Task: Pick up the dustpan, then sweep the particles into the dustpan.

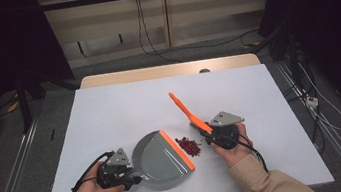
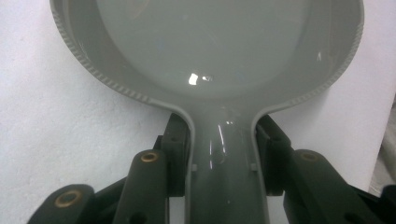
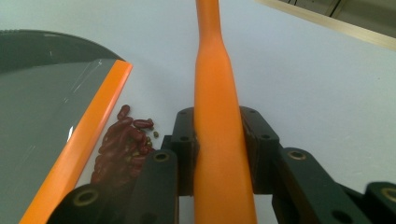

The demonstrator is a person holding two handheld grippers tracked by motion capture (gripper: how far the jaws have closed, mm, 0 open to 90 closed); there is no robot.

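- The grey dustpan (image 1: pixel 159 155), glossy plastic with a ribbed rim and a straight orange lip, lies low centre on the white bench (image 1: pixel 110 114); its pan is bare.
- The left gripper (image 1: pixel 128 176) jaws are clenched on the dustpan's handle.
- The right gripper (image 1: pixel 207 133) jaws clasp a smooth orange brush handle (image 1: pixel 183 108) slanting toward the upper left.
- A heap of dark red beans (image 1: pixel 188 146) lies on the bench between the lip and the right gripper.

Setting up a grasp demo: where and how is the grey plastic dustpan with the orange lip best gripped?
Grip the grey plastic dustpan by its narrow handle neck, coming from behind, opposite the orange lip. The left gripper clamps there now; the bowl is too wide.
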